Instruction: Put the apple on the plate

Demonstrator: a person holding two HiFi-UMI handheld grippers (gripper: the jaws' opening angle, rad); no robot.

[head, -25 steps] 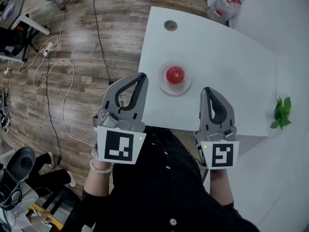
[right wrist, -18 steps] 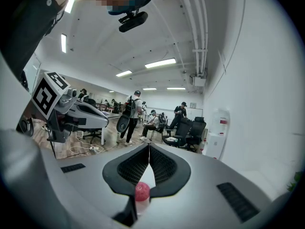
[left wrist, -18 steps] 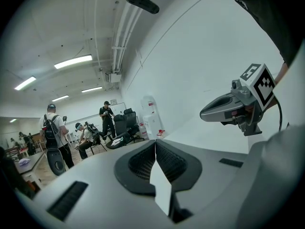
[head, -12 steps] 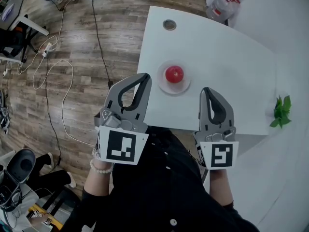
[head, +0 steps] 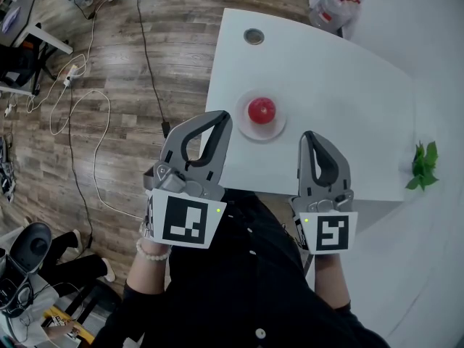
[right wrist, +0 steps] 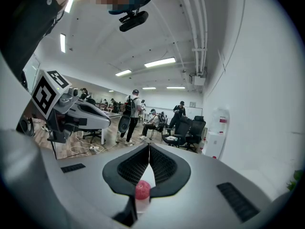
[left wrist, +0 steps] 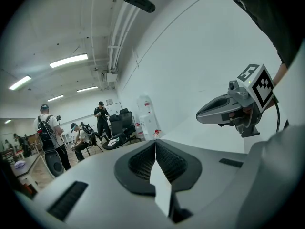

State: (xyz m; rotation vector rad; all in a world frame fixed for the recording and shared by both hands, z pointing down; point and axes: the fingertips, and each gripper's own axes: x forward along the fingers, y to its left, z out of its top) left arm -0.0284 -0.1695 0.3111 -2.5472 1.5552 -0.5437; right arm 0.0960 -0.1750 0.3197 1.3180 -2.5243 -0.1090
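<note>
Left gripper point(head: 223, 116) and right gripper point(head: 310, 136) are shut, empty; hold them off, since apple point(head: 262, 111) rests on plate point(head: 243, 127).

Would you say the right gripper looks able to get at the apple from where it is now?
Probably yes: only bare table lies between the right gripper and the apple, which sits on the plate. Its jaws are together, though, so they would have to open first.

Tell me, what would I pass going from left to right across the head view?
Wooden floor → left gripper → apple on the plate → right gripper → green plant.
</note>
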